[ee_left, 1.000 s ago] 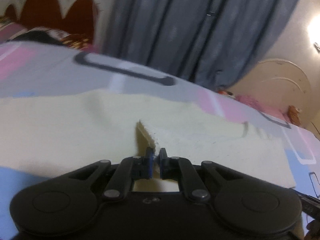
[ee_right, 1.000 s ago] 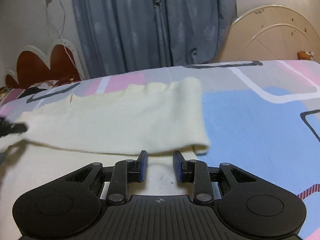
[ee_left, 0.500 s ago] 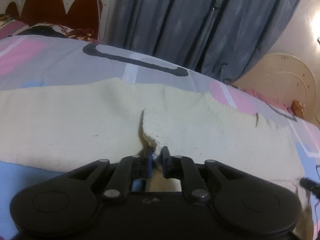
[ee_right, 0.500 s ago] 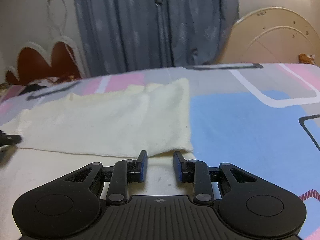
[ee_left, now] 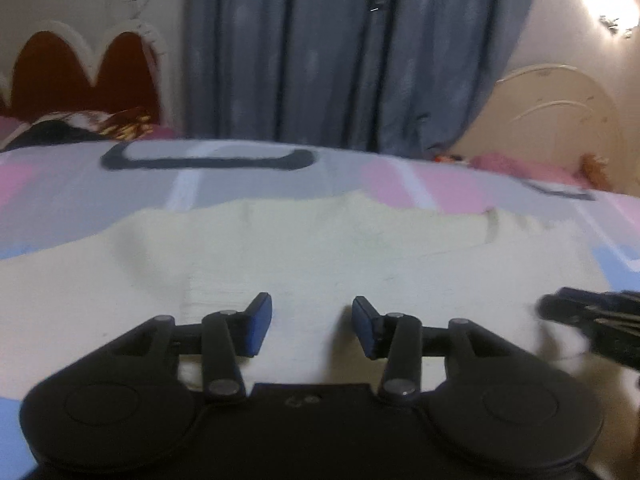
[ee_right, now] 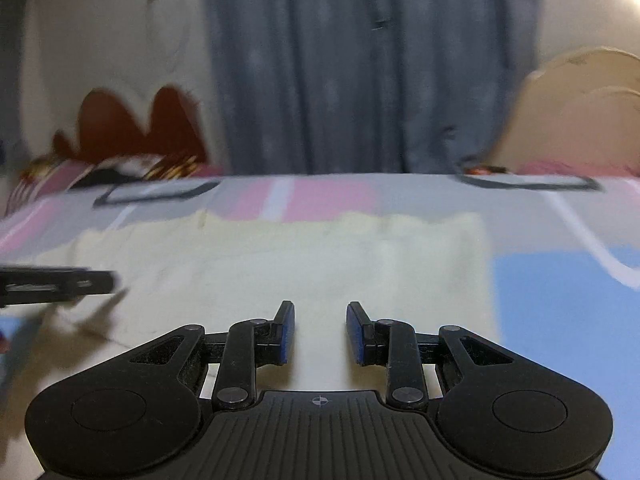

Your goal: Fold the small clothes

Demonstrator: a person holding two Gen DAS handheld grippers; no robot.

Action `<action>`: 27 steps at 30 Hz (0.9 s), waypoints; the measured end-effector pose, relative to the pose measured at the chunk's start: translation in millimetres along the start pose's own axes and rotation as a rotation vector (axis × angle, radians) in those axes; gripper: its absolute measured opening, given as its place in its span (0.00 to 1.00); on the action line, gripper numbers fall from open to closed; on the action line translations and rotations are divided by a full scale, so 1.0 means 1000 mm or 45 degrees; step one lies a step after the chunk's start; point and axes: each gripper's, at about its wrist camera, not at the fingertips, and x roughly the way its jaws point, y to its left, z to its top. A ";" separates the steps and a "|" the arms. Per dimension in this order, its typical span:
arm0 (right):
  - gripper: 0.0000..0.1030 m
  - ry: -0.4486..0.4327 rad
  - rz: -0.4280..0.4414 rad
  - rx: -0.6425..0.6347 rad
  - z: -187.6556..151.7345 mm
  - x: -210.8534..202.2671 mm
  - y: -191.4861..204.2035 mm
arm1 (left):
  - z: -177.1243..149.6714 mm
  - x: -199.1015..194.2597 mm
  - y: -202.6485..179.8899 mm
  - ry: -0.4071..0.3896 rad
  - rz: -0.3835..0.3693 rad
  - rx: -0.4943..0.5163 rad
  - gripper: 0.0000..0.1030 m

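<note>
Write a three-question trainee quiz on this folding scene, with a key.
1. True or false: the left gripper is clamped on the cream garment.
2. What colour is the bedsheet patch just right of the garment in the right wrist view? A) blue B) green C) black
3. Fill in: behind the bed hangs a grey-blue ____.

Key: 1 false, its jaws stand apart and hold nothing; the right gripper is open too. 2 A. 3 curtain.
</note>
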 end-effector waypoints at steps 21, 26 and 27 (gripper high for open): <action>0.15 0.059 -0.284 0.087 0.053 0.055 -0.111 | 0.018 0.013 -0.012 0.021 0.038 0.096 0.57; 0.15 0.096 -0.221 0.071 0.030 0.038 -0.098 | 0.012 0.006 -0.043 0.010 -0.021 0.128 0.62; 0.15 0.094 -0.236 0.051 0.023 0.035 -0.093 | 0.009 0.006 -0.046 0.016 -0.023 0.132 0.62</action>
